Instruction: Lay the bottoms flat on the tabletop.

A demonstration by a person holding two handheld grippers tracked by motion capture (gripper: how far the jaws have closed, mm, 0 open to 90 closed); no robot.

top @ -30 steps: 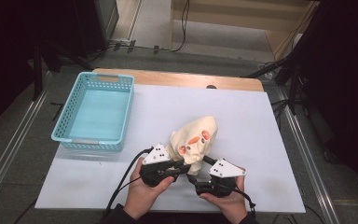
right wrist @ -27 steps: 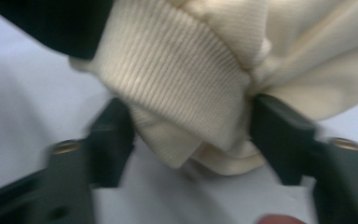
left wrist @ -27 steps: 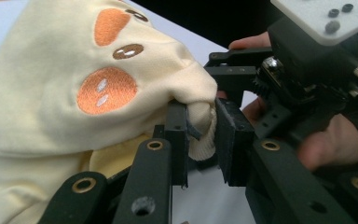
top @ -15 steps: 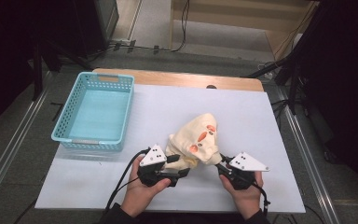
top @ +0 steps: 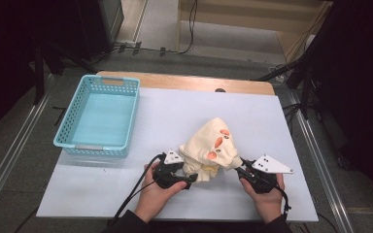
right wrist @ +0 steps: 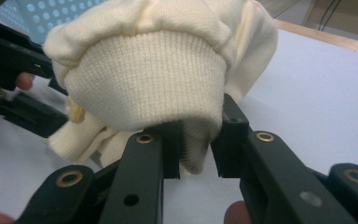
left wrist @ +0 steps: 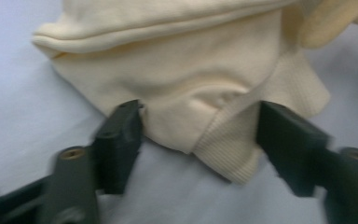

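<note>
Garment (top: 209, 150) bunched near table's (top: 126, 194) front edge. Right gripper (right wrist: 195, 154) has just been closing, pinching ribbed cuff (right wrist: 158, 79). Left gripper (left wrist: 200, 135) half open, jaws just closing, hem between, unclamped. Risk: shallow cuff pinch slips; left closes on several layers.

Cream garment (top: 210, 148) with orange patches and ribbed cuff (right wrist: 154, 79), turquoise perforated basket (top: 98, 145), white table (top: 272, 116) with wood-brown far edge, black grippers' grey plates.
</note>
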